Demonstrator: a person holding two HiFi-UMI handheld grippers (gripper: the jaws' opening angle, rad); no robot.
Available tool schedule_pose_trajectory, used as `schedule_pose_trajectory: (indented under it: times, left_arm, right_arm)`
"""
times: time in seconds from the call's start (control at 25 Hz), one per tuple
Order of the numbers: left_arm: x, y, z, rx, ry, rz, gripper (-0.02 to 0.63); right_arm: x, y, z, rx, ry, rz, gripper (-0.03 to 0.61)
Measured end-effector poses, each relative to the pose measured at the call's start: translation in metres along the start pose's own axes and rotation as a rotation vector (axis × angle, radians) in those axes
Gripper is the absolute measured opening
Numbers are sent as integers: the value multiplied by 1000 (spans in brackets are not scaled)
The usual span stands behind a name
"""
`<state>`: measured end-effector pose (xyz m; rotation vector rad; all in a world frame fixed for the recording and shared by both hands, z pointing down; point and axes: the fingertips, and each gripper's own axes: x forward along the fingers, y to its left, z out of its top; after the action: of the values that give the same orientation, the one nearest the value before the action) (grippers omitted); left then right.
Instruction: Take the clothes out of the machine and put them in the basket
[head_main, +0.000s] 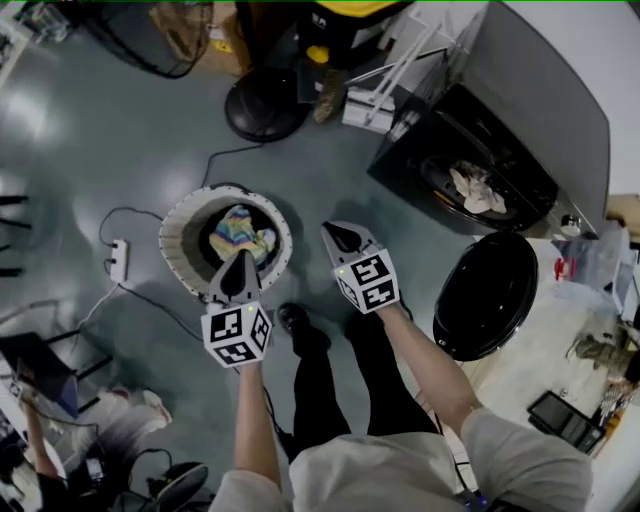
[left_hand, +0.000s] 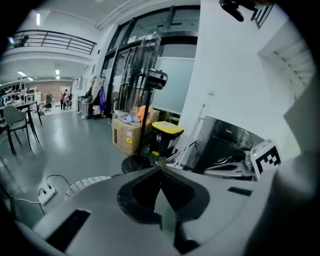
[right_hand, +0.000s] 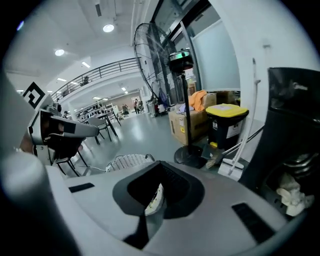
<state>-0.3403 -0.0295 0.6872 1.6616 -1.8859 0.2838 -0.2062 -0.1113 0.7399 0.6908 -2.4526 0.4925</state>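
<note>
In the head view my left gripper hangs with its tip over the near rim of the basket. A bright striped garment lies in the basket just beyond that tip. My right gripper sits beside the left one, clear of the basket and over bare floor. The machine stands well off to its right, its round door swung open. A heap of pale clothes is inside the drum.

In the left gripper view the left gripper has its jaws pressed together to a point, with nothing between them. A curve of the basket shows just below and left of the tip. The machine is ahead to the right.

In the right gripper view the right gripper is closed too. A thin pale sliver shows in the seam between the jaws, and I cannot tell what it is. The basket lies just ahead and slightly left of the tip. The machine is close on the right, with the pale clothes at its mouth. The left gripper is out to the left.
</note>
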Motion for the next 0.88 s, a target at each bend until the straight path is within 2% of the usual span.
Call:
schedule_pose_trajectory:
  times: [0.32,0.6,0.76,0.88]
  left_arm:
    - [65,-165,0,122,39,-169,18]
    - [110,-304,-15,223,74,-332,18]
    - [124,-364,-34,255,97,-393,18]
    - [133,-392,-47,284,112,-435,18]
  right_arm:
    - [-100,-146,-36,95,-47,-186,23]
    - [-200,-263,-90,223,-79,-396,23]
    - [-242,-315,-117,292,-102,-492,23]
    - [-260,-341,-133,326,-120,-551,25]
